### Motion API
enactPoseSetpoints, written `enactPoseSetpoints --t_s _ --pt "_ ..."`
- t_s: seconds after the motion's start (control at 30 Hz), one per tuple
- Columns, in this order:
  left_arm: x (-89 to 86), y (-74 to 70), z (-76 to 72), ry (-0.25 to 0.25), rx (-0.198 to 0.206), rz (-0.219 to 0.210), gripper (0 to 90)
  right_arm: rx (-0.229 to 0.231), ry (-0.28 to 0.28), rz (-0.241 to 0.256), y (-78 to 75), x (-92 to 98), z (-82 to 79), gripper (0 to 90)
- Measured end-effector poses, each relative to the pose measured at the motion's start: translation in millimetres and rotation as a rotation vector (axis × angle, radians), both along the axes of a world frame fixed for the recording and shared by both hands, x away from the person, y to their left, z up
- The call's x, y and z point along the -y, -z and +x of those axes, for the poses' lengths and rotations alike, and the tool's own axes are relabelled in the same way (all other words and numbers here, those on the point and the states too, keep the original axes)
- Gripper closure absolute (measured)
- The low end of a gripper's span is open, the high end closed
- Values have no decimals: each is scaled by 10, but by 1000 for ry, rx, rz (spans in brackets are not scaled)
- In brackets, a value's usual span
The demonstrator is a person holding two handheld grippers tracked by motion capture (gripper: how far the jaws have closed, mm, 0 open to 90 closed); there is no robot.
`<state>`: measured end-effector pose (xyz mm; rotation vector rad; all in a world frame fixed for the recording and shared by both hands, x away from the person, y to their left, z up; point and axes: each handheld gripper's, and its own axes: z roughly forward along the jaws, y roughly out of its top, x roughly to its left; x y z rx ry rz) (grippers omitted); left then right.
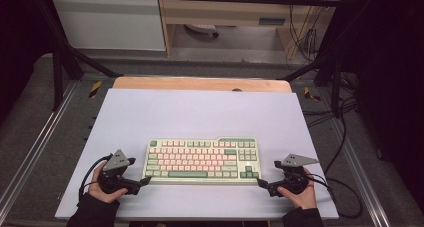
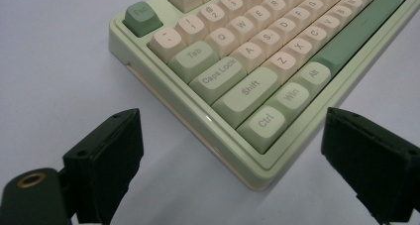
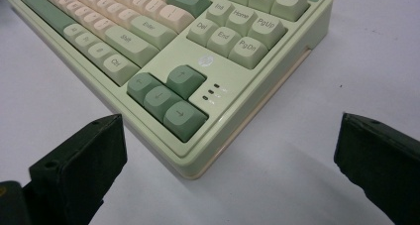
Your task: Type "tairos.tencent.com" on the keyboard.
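- We are seeing 1 keyboard [image 1: 201, 160] lying on the white board [image 1: 200, 112], near its front edge.
- We are holding 2 grippers, left gripper [image 1: 145, 180] and right gripper [image 1: 260, 183], jaws wide, each framing 1 front corner.

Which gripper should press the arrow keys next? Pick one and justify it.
Right. The right gripper sits open at the keyboard's near right corner, and the dark green arrow keys lie just ahead of its jaws. The left gripper faces the Ctrl corner instead.
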<state>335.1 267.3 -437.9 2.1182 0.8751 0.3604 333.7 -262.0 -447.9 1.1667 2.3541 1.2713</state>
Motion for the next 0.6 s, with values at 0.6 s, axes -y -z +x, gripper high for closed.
enactPoseSetpoints --t_s 0.6 --pt "25 -37 -20 0 10 -11 93 -5 -4 -2 10 -12 -2 4"
